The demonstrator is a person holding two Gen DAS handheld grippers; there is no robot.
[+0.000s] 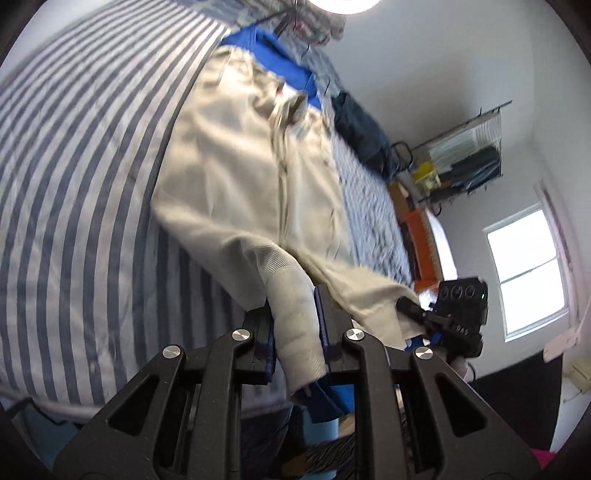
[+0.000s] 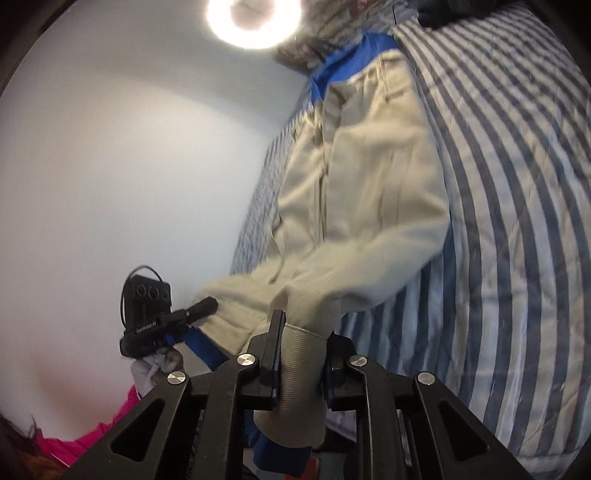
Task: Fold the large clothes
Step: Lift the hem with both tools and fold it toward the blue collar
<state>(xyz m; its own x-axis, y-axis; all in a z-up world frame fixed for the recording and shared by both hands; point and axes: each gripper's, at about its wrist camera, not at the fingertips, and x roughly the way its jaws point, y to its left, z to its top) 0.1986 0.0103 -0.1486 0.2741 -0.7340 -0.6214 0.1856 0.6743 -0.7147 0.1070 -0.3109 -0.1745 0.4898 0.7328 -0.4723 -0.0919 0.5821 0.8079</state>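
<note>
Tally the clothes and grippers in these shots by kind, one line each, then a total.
Cream zip-up fleece jacket with blue lining: 1
Dark navy garment heaped at the far edge of the striped bed: 1
Black two-finger grippers, each shut on a jacket cuff: 2 (left gripper, right gripper)
Total: 4

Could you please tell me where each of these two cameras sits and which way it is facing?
Left wrist: on the left gripper, looking along its fingers, shut on a cuff of the cream jacket across the striped bed; right gripper visible.
Right wrist: on the right gripper, also clamping a cuff, facing jacket and bed; left gripper visible.
Shared: jacket, bed, ceiling light.
</note>
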